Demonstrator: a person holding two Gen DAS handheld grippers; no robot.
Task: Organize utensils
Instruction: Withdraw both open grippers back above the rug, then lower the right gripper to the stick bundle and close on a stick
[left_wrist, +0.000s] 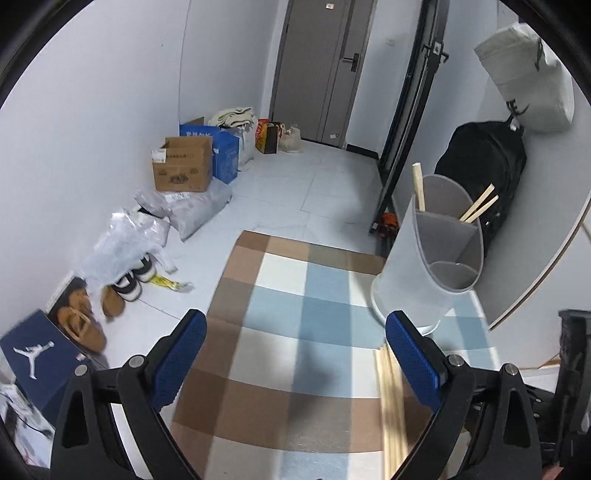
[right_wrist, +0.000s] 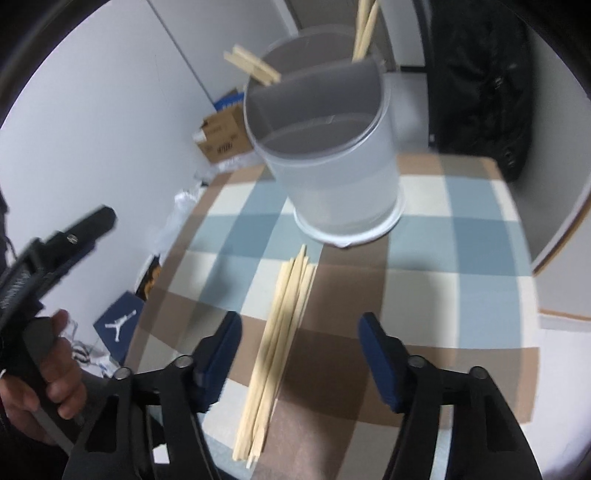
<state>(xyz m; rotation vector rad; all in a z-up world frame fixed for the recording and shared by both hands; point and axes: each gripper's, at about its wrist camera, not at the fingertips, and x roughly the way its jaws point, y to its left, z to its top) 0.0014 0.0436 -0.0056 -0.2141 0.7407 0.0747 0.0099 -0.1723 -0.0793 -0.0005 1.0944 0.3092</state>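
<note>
Covering the tabletop, a checked cloth (right_wrist: 461, 229) of blue, brown and white squares carried everything of the task, and past its edge the floor (left_wrist: 295, 177) ran back to a grey door (left_wrist: 317, 70). A black bag (left_wrist: 487, 177) leaned against the wall to the right, with a cardboard box (left_wrist: 183, 164) and a blue box (left_wrist: 227, 147) side by side along the left wall. Nearer, a blue shoebox (left_wrist: 33, 350) with a white jumping figure lay on the floor beside brown slippers (left_wrist: 83, 325).

On the cloth stood a pale grey utensil holder (right_wrist: 332, 162), upright, its inside split by partitions; the front compartment looked bare, while two chopsticks (right_wrist: 364, 33) leaned in a rear compartment and flat wooden sticks (right_wrist: 253, 66) stuck out of another at the left rear. Just in front of the holder's base, a loose bundle of chopsticks (right_wrist: 277, 347) lay flat on the cloth, pointing toward it.

The right gripper (right_wrist: 300, 354) hung above that bundle with jaws spread wide, one blue pad on each side, gripping nothing. The left gripper (left_wrist: 295, 354) was likewise released, empty over the cloth, the bundle lying under its right finger.
</note>
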